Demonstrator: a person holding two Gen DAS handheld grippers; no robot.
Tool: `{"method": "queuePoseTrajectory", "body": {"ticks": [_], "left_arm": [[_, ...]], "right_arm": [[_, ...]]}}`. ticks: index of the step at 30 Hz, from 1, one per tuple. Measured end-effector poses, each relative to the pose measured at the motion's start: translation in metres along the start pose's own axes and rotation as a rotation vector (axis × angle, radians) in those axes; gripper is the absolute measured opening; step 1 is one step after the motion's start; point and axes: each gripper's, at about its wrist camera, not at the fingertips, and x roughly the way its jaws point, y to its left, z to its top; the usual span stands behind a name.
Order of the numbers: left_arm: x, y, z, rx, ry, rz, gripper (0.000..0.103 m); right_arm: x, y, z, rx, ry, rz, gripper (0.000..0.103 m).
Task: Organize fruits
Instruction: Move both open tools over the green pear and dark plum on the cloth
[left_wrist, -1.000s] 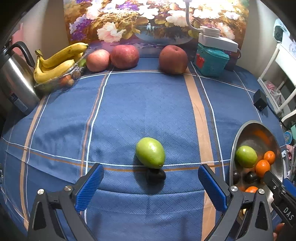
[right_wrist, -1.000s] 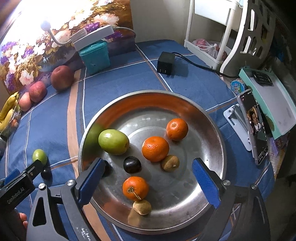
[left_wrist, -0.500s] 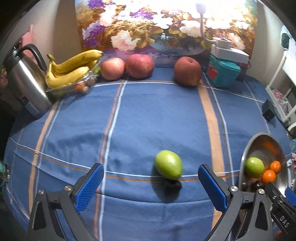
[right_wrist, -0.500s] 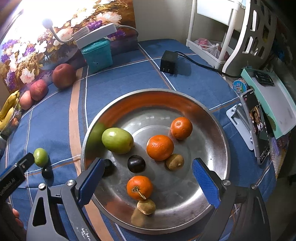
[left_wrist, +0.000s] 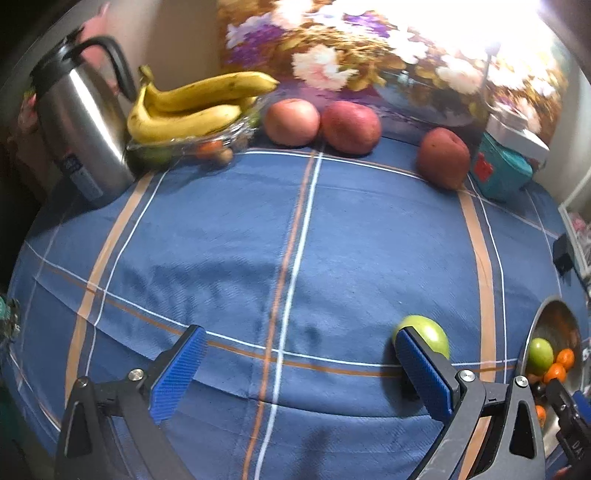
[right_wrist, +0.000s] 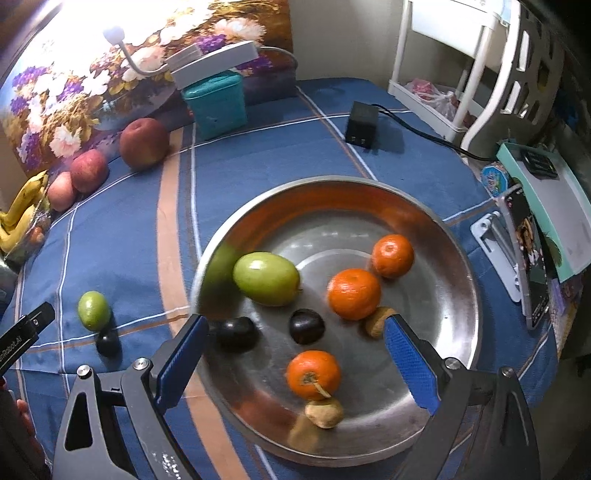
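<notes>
While the steel bowl (right_wrist: 454, 236) already holds a green fruit (right_wrist: 266, 278), three mandarins (right_wrist: 354, 293), two dark plums (right_wrist: 306, 326) and a couple of small brown fruits (right_wrist: 324, 412), the job looks roughly half done. Out on the blue-clothed bench (left_wrist: 221, 240) a second small green fruit (right_wrist: 94, 309) lies with a dark plum (right_wrist: 108, 343) touching its near side, well apart from the bowl. Three red apples (left_wrist: 351, 122) sit along the back edge, and bananas (left_wrist: 192, 107) rest on a glass dish (left_wrist: 184, 147) beside a steel kettle (left_wrist: 81, 136).

The left tongs (left_wrist: 303, 373) are spread wide and empty, pointed at bare cloth, the loose green fruit just behind their right blade. The right tongs (right_wrist: 291, 358) hang over the bowl, likewise spread and holding nothing.
</notes>
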Motion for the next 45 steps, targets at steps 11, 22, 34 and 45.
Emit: {"method": "queuePoseTrajectory", "body": {"ticks": [11,22,34,45], "left_arm": [[0.003,0.035,-0.001,-0.002,0.006,0.046,0.103],[0.013,0.052,-0.009,0.017,0.073,0.069,0.103],[0.026,0.066,-0.011,-0.011,0.124,0.039,0.103],[0.039,0.061,-0.013,-0.005,0.152,0.022,0.103]], "right_arm": [[-0.009,0.05,0.0,-0.072,-0.014,0.117,0.096],[-0.004,0.112,-0.013,-0.196,0.026,0.148,0.096],[0.008,0.15,-0.024,-0.258,0.057,0.159,0.096],[0.027,0.163,-0.028,-0.273,0.092,0.155,0.095]]}}
